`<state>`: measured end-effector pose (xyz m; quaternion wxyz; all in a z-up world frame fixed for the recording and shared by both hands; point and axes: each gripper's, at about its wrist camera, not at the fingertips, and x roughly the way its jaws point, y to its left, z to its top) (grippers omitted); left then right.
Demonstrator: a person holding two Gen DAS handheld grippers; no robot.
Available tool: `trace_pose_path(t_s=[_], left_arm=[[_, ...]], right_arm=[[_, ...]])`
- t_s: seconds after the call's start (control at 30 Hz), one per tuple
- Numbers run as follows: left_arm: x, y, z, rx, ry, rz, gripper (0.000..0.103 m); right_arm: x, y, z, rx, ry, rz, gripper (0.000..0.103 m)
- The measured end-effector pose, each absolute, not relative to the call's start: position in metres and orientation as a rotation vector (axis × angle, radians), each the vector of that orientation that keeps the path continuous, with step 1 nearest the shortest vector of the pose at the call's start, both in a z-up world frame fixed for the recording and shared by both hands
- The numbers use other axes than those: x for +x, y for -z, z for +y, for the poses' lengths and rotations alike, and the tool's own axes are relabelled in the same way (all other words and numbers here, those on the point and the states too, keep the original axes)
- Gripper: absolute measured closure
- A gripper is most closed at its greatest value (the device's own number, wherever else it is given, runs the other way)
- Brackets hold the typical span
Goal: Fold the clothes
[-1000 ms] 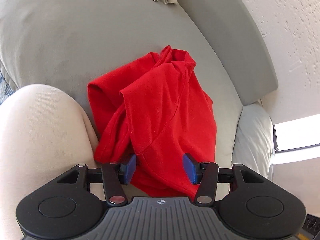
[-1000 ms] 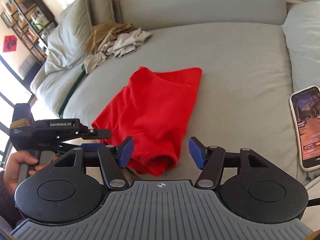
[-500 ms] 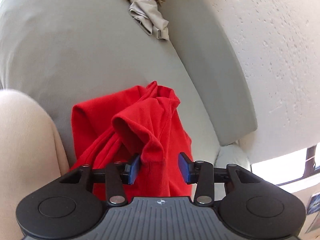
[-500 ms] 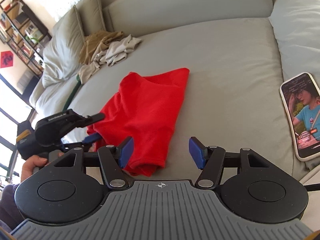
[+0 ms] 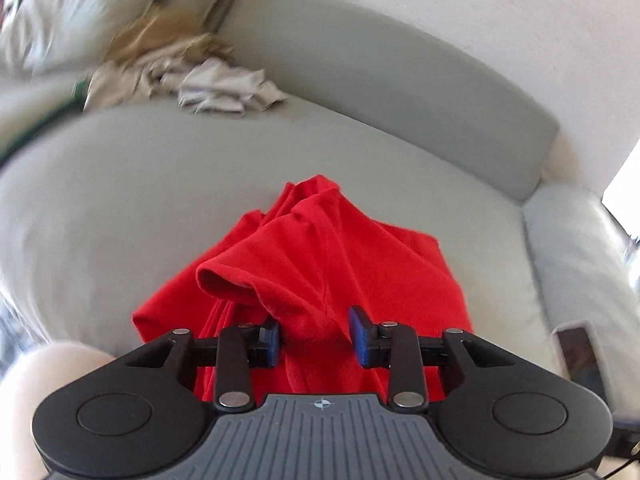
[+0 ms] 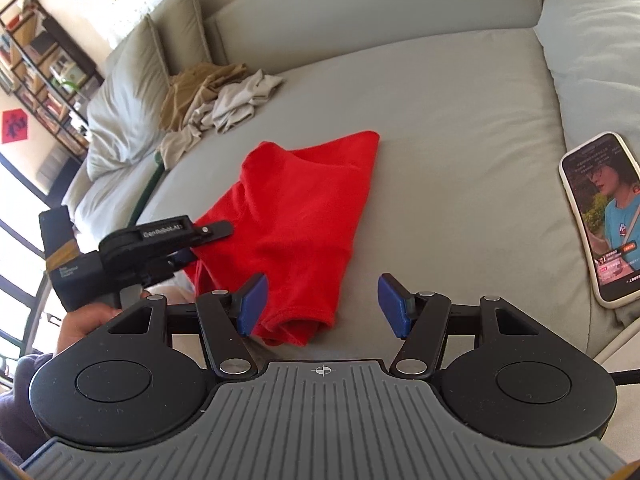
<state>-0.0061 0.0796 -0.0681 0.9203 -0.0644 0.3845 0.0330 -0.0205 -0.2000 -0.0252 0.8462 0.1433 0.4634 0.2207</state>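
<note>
The shirt (image 6: 296, 220) lies mid-sofa (image 6: 460, 128), clothes pile (image 6: 216, 100) behind it, phone (image 6: 600, 216) to its right.

Left wrist: close above the red garment (image 5: 340, 264), facing the sofa (image 5: 120, 200) back.
Right wrist: higher, farther, angled down.
Shared: garment, crumpled clothes pile (image 6: 224, 100).

Before me spreads a grey sofa (image 6: 440, 128), pale cushions (image 6: 120, 100) at its far left. A textured white wall (image 5: 480, 20) rises behind; shelving (image 6: 36, 60) and bright windows (image 6: 16, 208) stand left.
</note>
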Motion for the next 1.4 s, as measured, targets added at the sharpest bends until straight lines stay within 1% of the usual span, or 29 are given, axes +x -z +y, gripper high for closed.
trace_pose_path(t_s=[0.03,0.23,0.27,0.4,0.47,0.5,0.53,0.6,0.67,0.73,0.87,1.0,1.17,1.23,1.3,1.37,1.4], left_arm=[[-0.008,0.069,0.066,-0.049,-0.075,0.788,0.06],[-0.029,0.085,0.015,0.37,-0.074,0.742,0.059],[-0.028,0.087,0.011,0.413,-0.074,0.729,0.059],[-0.025,0.086,0.013,0.411,-0.088,0.742,0.054],[-0.02,0.082,0.031,0.257,-0.113,0.774,0.05],[-0.021,0.081,0.044,0.157,-0.127,0.782,0.044],[-0.022,0.081,0.057,0.054,-0.14,0.788,0.044],[-0.024,0.083,0.086,-0.187,-0.145,0.798,0.044],[-0.027,0.092,0.118,-0.482,-0.114,0.807,0.052],[-0.033,0.103,0.146,-0.762,-0.103,0.8,0.054],[-0.034,0.12,0.175,-1.044,-0.057,0.796,0.054],[-0.022,0.127,0.179,-1.118,-0.018,0.775,0.051],[-0.009,0.121,0.177,-1.095,0.006,0.783,0.049],[-0.006,0.119,0.176,-1.092,0.031,0.756,0.051],[0.001,0.115,0.17,-1.031,0.027,0.792,0.052],[0.011,0.111,0.163,-0.951,0.01,0.85,0.06],[0.015,0.11,0.16,-0.909,0.0,0.878,0.06]], right_arm=[[-0.02,0.026,-0.2,0.304,-0.464,0.982,0.04],[-0.021,0.028,-0.197,0.282,-0.451,1.002,0.04],[-0.02,0.029,-0.197,0.279,-0.447,1.007,0.04],[-0.018,0.031,-0.197,0.279,-0.438,1.019,0.04],[-0.018,0.031,-0.196,0.275,-0.439,1.021,0.04],[-0.018,0.031,-0.195,0.273,-0.44,1.021,0.04],[-0.018,0.031,-0.195,0.272,-0.442,1.021,0.04],[-0.017,0.031,-0.195,0.27,-0.444,1.022,0.04],[-0.017,0.032,-0.196,0.273,-0.441,1.027,0.04],[-0.016,0.034,-0.197,0.276,-0.438,1.031,0.04],[-0.016,0.034,-0.201,0.289,-0.435,1.028,0.04],[-0.014,0.039,-0.202,0.302,-0.428,1.042,0.04],[-0.015,0.037,-0.201,0.293,-0.434,1.033,0.04],[-0.015,0.037,-0.202,0.3,-0.432,1.03,0.04],[-0.015,0.038,-0.202,0.304,-0.428,1.032,0.04],[-0.015,0.039,-0.203,0.301,-0.425,1.034,0.04],[-0.015,0.039,-0.204,0.301,-0.424,1.034,0.04]])
